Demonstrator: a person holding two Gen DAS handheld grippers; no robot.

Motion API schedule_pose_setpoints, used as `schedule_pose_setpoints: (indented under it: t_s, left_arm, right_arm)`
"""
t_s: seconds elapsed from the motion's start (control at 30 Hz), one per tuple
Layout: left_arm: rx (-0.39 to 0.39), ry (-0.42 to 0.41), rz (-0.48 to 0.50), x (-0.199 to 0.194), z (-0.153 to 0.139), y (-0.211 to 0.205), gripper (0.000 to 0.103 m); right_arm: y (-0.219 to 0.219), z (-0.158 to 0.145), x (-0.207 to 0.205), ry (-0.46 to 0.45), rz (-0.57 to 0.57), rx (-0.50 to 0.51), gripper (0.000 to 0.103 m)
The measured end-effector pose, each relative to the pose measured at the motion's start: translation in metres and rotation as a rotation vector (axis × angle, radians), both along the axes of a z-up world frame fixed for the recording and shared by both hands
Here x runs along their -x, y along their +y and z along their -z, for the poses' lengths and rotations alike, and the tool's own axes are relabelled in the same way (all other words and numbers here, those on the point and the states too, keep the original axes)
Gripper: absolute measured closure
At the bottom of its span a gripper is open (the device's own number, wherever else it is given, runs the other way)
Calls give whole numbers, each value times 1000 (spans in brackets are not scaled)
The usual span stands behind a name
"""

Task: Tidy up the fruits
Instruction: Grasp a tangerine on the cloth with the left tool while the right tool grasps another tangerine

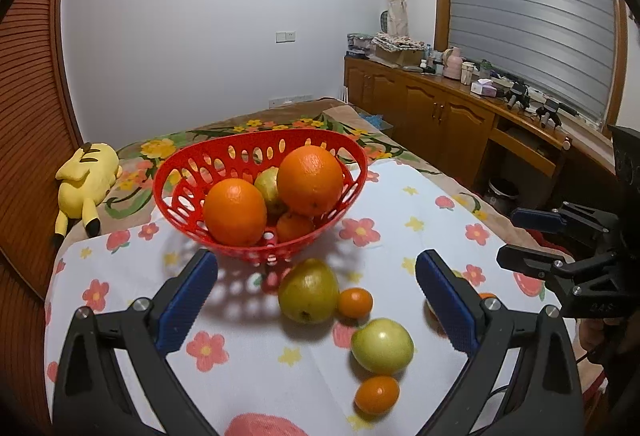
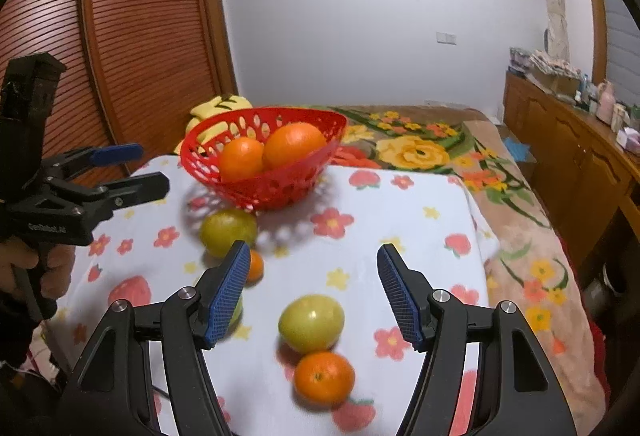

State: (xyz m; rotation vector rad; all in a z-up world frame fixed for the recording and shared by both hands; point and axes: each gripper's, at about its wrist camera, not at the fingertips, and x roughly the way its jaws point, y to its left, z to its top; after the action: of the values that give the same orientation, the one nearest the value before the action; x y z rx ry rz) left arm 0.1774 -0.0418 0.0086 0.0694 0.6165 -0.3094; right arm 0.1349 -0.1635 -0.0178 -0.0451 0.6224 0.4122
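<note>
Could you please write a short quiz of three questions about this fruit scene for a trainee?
1. True or false: the left gripper is shut on a fruit.
2. How many large oranges show in the red basket?
3. In the right wrist view, which fruit lies closest between the right gripper fingers? A) green fruit B) banana C) grape

Key: 1 false, both grippers are open and hold nothing; 2 two; 3 A.

The left gripper (image 1: 316,300) has its jaws spread wide, both blue pads clear of anything. The right gripper (image 2: 312,292) is equally wide, gripping nothing. Each points toward the far side. At the near left, a hand (image 2: 36,272) clasps the left gripper's handle.
</note>
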Motion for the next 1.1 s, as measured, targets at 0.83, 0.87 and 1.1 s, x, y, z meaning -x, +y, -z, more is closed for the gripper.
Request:
schedule_pose_setpoints:
  t_s: [0.83, 0.87, 1.1]
  left_arm:
    - [4, 99, 73, 29, 47, -12, 4]
    - [2, 107, 77, 29, 50, -13, 5]
    - [16, 163, 102, 29, 66, -15, 13]
  right_arm:
    - [-24, 48, 34, 102, 82, -30, 35]
    - [-24, 52, 33, 109, 81, -24, 36]
    - [-22, 71, 27, 146, 77, -16, 38]
